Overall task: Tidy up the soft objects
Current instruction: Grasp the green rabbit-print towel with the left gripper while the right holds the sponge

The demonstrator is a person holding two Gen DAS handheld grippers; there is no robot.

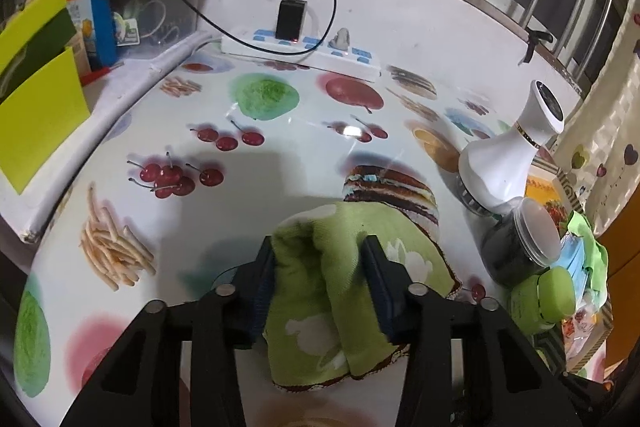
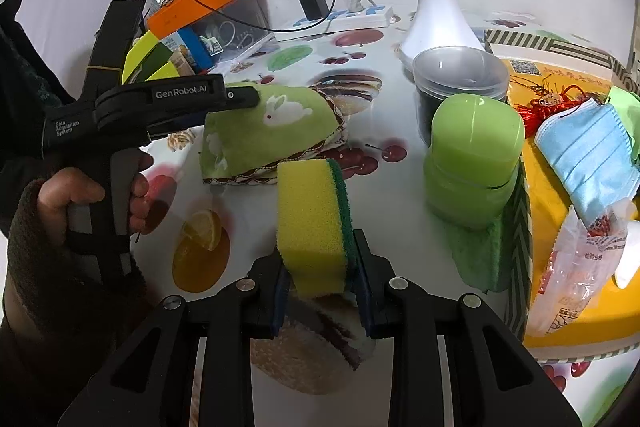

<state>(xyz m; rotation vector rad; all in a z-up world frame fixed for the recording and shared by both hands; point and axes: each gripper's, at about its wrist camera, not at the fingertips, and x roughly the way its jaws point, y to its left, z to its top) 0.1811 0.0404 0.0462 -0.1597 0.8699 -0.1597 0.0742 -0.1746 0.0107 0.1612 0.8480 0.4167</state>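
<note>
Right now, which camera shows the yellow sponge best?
The right wrist view: the sponge sits close, pinched in the right gripper, with its green scrubby side showing. The left wrist view doesn't show it at all.

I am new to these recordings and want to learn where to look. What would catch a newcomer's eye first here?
First, the yellow and green sponge, clamped upright in the right tongs at the bottom centre of the right view. Next, the green rabbit-print towel, bunched between the left tongs on the table's fruit-printed cloth. Behind it, to the right, stands a white vase-shaped device.
</note>
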